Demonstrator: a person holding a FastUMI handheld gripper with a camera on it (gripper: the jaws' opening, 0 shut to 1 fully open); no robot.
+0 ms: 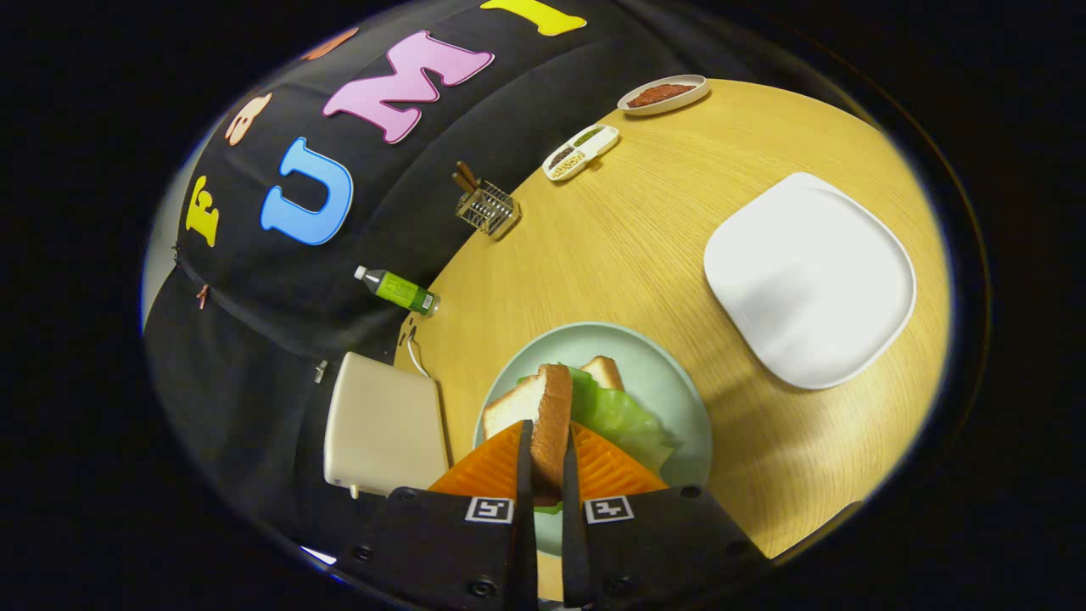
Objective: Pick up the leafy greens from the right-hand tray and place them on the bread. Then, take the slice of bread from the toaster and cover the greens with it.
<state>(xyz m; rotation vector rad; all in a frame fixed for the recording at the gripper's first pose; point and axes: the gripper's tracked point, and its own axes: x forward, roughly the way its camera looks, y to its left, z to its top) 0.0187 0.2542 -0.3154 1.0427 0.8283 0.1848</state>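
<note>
My gripper point(544, 462) is shut on a slice of bread point(539, 407), held on edge between both fingers just above a pale green plate point(679, 399). Under the slice lie the leafy greens point(624, 416), spread over a second piece of bread point(604, 371) whose corner sticks out beyond them. The cream toaster point(382, 424) stands to the left of the plate, by the table's edge. A white square tray point(810, 276) sits on the table to the right of the plate, with nothing on it.
Along the far edge of the wooden table point(628, 238) stand a wire rack point(488, 208) with brown sticks, a small divided dish point(581, 151) and an oval dish point(663, 93) with reddish-brown food. A green bottle point(399, 290) lies near the toaster.
</note>
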